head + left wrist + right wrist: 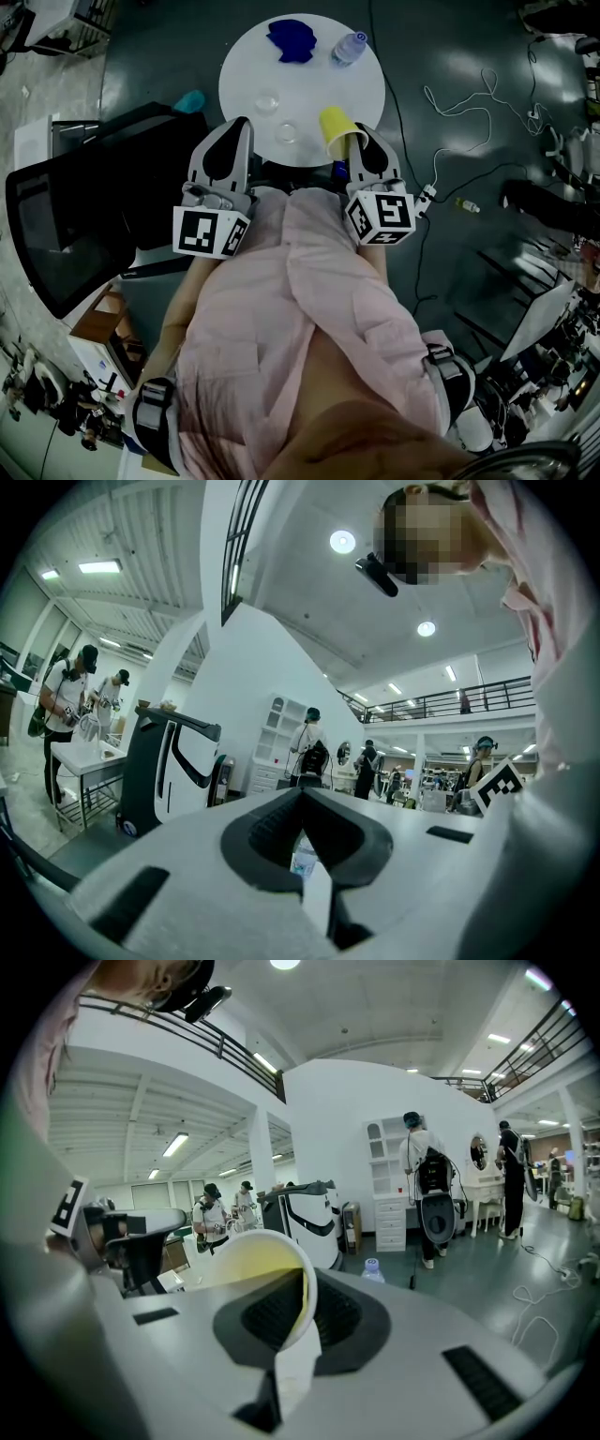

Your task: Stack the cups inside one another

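A yellow paper cup (333, 129) hangs tilted over the near edge of the round white table (366, 94). My right gripper (352, 142) is shut on its rim. In the right gripper view the cup (246, 1262) opens toward the left, with its wall pinched between the jaws of the right gripper (305, 1283). Two clear cups (267, 100) (286, 133) stand on the table, just beyond my left gripper (241, 127). In the left gripper view the left gripper (302, 799) has its jaw tips together with nothing between them.
A blue crumpled thing (292, 39) and a water bottle (349, 47) lie at the table's far side. A black chair (56, 225) stands at the left. Cables (469, 103) trail on the floor at the right. People and a white-and-black machine (309, 1218) stand beyond.
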`<state>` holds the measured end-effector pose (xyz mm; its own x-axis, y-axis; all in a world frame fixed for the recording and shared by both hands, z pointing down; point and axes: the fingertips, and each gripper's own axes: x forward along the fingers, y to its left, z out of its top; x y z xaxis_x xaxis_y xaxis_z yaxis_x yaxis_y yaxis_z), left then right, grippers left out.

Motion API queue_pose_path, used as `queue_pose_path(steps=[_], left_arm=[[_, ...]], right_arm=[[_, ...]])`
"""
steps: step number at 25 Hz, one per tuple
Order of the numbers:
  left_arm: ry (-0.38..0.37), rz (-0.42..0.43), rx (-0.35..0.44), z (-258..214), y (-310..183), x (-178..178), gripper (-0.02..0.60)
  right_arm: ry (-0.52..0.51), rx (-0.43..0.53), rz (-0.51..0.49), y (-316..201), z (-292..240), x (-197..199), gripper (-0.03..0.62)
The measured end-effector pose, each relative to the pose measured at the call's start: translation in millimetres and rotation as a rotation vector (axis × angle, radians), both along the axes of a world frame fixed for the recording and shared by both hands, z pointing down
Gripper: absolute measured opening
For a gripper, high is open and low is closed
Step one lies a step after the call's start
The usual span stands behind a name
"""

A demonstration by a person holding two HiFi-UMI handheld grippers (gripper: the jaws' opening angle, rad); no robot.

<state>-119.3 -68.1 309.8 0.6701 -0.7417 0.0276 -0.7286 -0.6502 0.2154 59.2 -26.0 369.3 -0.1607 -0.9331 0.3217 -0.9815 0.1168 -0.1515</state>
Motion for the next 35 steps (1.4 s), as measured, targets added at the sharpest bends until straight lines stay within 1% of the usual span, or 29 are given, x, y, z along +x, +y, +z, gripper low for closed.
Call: queue_pose_path(steps=[7,12,15,21,27,30,35], left_arm=[[-0.001,-0.022,0.008,-3.0,6.4,9.2,0.015],[0.003,-0.047,0.008,-5.1,13.1,24.5,0.015],[0.009,-0.048,0.007,-5.9,20.7,40.7,0.015],[0.023,-0.041,0.009,-5.0,40.3,84.8,0.015],[0.015,-0.068,0.022,-0.3,58.8,114.5,0.015],[0.005,-0.1,0.033,-0.3,65.9,118.8,0.015],[0.001,-0.167,0.029,1.8,72.0,110.6,0.015]], right_arm=[[0.008,0.014,-0.018,5.3,-4.4,9.8,0.038],[0.009,0.017,-0.029,13.4,-7.6,29.1,0.038],[0.017,0.022,-0.033,21.7,-11.0,45.4,0.038],[0.032,0.027,-0.047,41.1,-14.2,85.0,0.038],[0.036,0.04,-0.084,50.3,-12.7,113.7,0.038],[0.032,0.048,-0.116,49.4,-13.2,119.6,0.038],[0.022,0.058,-0.168,46.9,-11.8,117.1,0.038]])
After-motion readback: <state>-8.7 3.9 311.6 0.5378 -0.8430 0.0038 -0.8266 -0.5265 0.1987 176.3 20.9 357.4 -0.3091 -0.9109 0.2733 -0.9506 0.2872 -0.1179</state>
